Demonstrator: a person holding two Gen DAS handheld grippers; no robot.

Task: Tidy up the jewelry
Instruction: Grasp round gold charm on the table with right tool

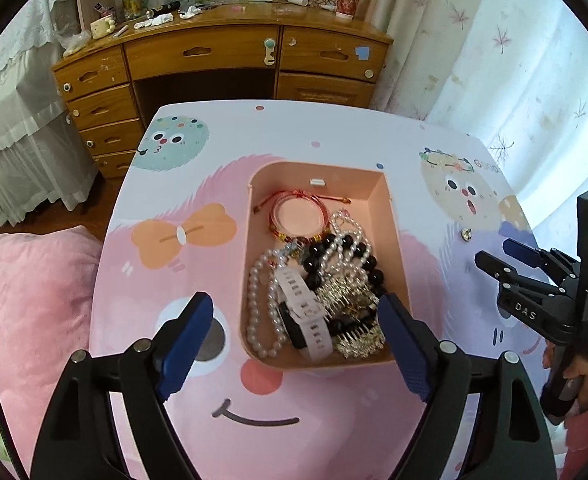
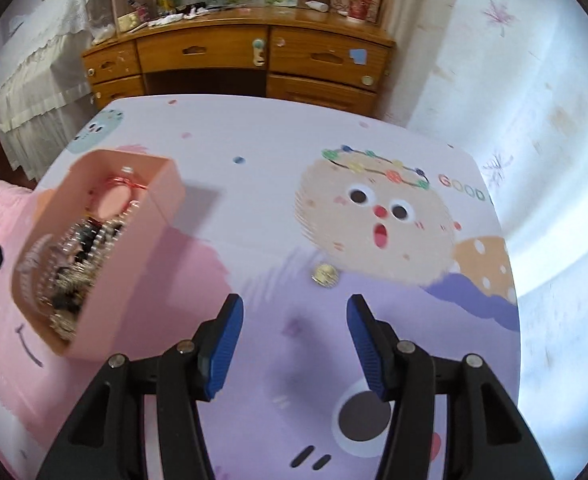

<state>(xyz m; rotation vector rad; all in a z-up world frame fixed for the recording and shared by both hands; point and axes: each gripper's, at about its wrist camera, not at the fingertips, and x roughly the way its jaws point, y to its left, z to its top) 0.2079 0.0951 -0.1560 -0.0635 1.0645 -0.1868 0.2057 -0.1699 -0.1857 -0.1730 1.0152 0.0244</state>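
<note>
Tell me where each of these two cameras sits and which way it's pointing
Left wrist: rides on the left gripper, looking forward and down over its open blue fingers at the pink box of jewelry; the right gripper and the hand holding it show at right.
Right wrist: rides on the right gripper, open, facing the small gold piece on the cartoon table; the left gripper's tips poke in at far left.
Shared: box, gold piece, table, wooden desk behind.
</note>
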